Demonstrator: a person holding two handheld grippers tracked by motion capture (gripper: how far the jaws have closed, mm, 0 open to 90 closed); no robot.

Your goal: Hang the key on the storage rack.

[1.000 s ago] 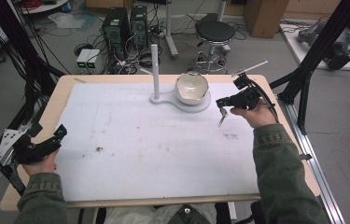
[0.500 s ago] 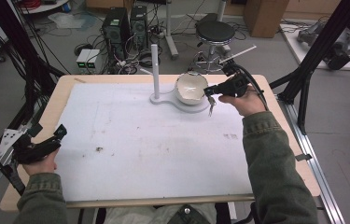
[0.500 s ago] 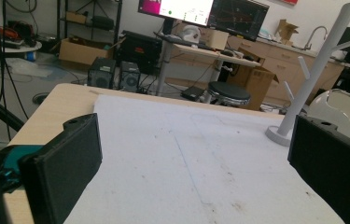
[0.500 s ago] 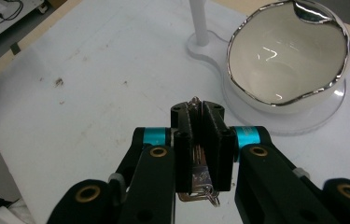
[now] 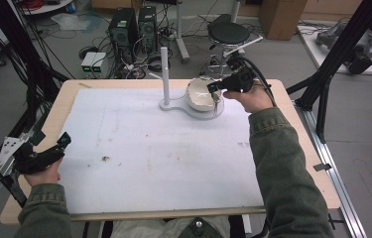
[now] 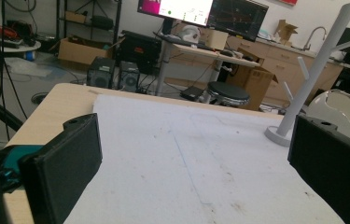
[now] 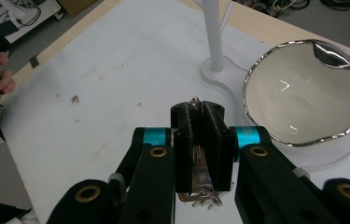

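The right gripper (image 5: 217,92) hangs over the near-right rim of the white bowl (image 5: 199,94), at about one o'clock on the desk (image 5: 59,106) in the high view. Its jaws are pressed together on a small metal piece (image 7: 195,103), whose pointed tip pokes out past the pads in the right gripper view (image 7: 195,122) while thin rose-coloured prongs (image 7: 204,195) stick out at the back; what the piece is I cannot tell. In that view the bowl (image 7: 303,88), silver-rimmed and glossy inside, lies at two o'clock of the jaws, near them but apart.

The bowl sits on the flat white base of a slim branched stand (image 5: 165,74), whose post rises just beside the bowl at its nine o'clock. A white mat (image 5: 149,148) covers most of the desk, marked with a dark smudge (image 5: 105,158) toward eight o'clock.

The left gripper (image 5: 57,148) rests at the desk's eight o'clock edge, well apart from the bowl, jaws spread wide with nothing between them; in the left gripper view (image 6: 196,163) the stand (image 6: 312,70) and bowl (image 6: 345,109) show at two o'clock.

Beyond the desk at twelve o'clock stand computer towers (image 5: 131,25), a round stool (image 5: 228,33) and tangled cables on the floor.
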